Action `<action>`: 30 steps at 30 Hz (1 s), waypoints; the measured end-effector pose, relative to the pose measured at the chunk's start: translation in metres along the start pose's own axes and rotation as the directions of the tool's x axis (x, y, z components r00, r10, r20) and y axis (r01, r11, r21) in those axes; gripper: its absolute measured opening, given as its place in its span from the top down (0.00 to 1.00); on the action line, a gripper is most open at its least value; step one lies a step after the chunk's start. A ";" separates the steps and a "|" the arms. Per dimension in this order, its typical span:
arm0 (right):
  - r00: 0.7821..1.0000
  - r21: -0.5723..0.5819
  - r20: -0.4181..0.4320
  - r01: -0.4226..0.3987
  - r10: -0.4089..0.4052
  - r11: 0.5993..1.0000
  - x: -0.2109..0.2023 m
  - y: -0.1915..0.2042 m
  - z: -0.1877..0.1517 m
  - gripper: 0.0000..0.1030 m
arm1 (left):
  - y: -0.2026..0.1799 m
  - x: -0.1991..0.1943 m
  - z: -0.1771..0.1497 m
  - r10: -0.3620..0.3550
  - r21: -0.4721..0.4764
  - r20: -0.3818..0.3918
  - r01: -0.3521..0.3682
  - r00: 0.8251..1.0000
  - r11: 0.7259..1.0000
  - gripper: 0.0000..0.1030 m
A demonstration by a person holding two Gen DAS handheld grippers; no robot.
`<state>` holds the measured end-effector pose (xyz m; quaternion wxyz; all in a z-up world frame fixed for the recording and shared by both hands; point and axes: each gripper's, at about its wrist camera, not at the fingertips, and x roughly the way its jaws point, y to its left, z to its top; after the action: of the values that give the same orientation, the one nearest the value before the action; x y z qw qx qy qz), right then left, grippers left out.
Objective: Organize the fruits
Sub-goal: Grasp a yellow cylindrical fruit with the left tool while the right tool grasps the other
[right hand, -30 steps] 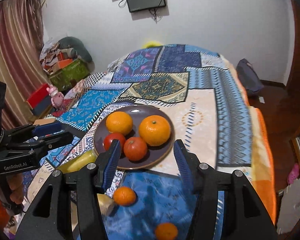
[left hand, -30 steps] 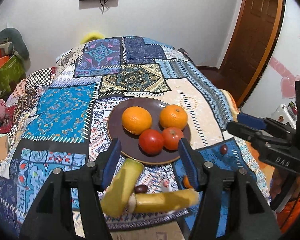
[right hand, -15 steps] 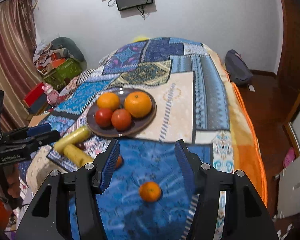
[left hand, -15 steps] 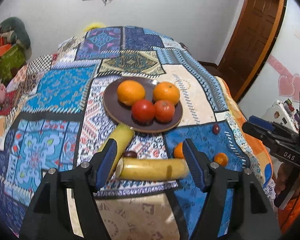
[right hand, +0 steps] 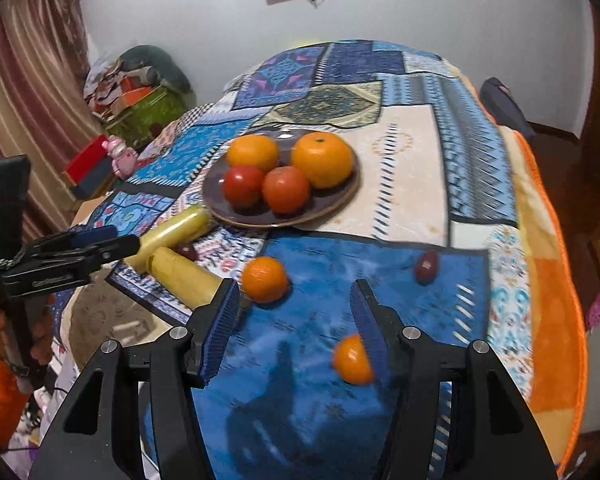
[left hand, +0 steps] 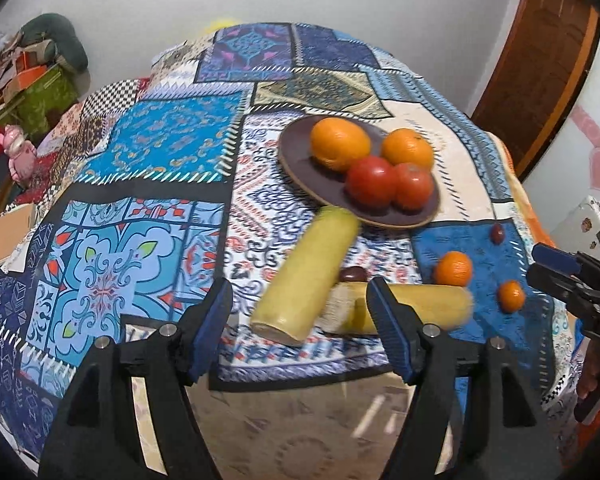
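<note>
only the right wrist view shows curtains (right hand: 28, 92), perhaps striped.

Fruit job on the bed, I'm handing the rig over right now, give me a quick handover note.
Left gripper: open, empty, over the two yellow pieces.
Right gripper: open, empty, by the small orange.
Plate: already holds two oranges and two tomatoes.
Left on the blanket: yellow pieces, another small orange, two dark fruits.
</note>
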<state>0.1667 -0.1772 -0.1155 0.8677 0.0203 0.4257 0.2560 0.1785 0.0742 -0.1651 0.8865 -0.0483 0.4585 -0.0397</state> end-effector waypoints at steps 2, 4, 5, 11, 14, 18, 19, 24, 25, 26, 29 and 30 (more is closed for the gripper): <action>1.000 -0.016 -0.003 -0.012 0.012 1.000 0.006 0.008 0.004 0.47 | 0.006 0.008 0.003 0.002 0.002 -0.017 -0.002 1.000 1.000 0.35; 1.000 -0.032 -0.010 -0.026 0.026 0.999 0.014 0.016 0.008 0.47 | 0.009 0.020 0.005 -0.010 0.006 -0.045 0.010 0.999 1.000 0.38; 0.999 -0.041 -0.015 -0.035 0.034 0.999 0.017 0.019 0.009 0.47 | 0.009 0.024 0.006 -0.008 0.007 -0.054 0.009 0.999 1.000 0.39; 0.996 -0.075 -0.051 -0.072 0.068 0.995 0.040 0.037 0.013 0.47 | 0.005 0.048 0.014 -0.050 0.011 -0.088 0.051 0.995 0.999 0.42; 0.994 -0.085 -0.069 -0.087 0.081 0.993 0.048 0.042 0.013 0.47 | 0.006 0.058 0.018 -0.118 -0.017 -0.105 0.117 0.988 0.993 0.51; 0.991 -0.092 -0.087 -0.112 0.104 0.989 0.056 0.048 0.012 0.47 | 0.003 0.055 0.017 -0.121 0.004 -0.095 0.122 0.988 0.992 0.56; 0.989 -0.096 -0.093 -0.120 0.111 0.988 0.057 0.050 0.012 0.47 | 0.004 0.055 0.016 -0.123 0.002 -0.095 0.124 0.988 0.992 0.57; 0.980 -0.110 -0.134 -0.160 0.145 0.981 0.070 0.057 0.011 0.47 | 0.013 0.046 0.003 -0.090 0.005 -0.101 0.091 0.991 0.996 0.63; 0.979 -0.111 -0.141 -0.164 0.147 0.980 0.073 0.057 0.011 0.47 | 0.014 0.042 0.001 -0.077 0.007 -0.101 0.078 0.992 0.997 0.63; 0.979 -0.115 -0.145 -0.158 0.140 0.981 0.076 0.058 0.011 0.46 | 0.017 0.039 -0.002 -0.072 0.004 -0.102 0.073 0.992 0.997 0.63; 0.979 -0.131 -0.153 -0.154 0.134 0.979 0.081 0.062 0.010 0.45 | 0.024 0.030 -0.009 -0.064 -0.015 -0.104 0.063 0.993 0.998 0.63; 0.978 -0.136 -0.159 -0.156 0.134 0.978 0.082 0.064 0.010 0.45 | 0.027 0.025 -0.012 -0.058 -0.018 -0.103 0.056 0.993 0.998 0.63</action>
<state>0.1889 -0.0823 -0.1526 0.8115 -0.0317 0.4665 0.3504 0.1834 0.0973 -0.1956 0.8597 -0.0659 0.5024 -0.0642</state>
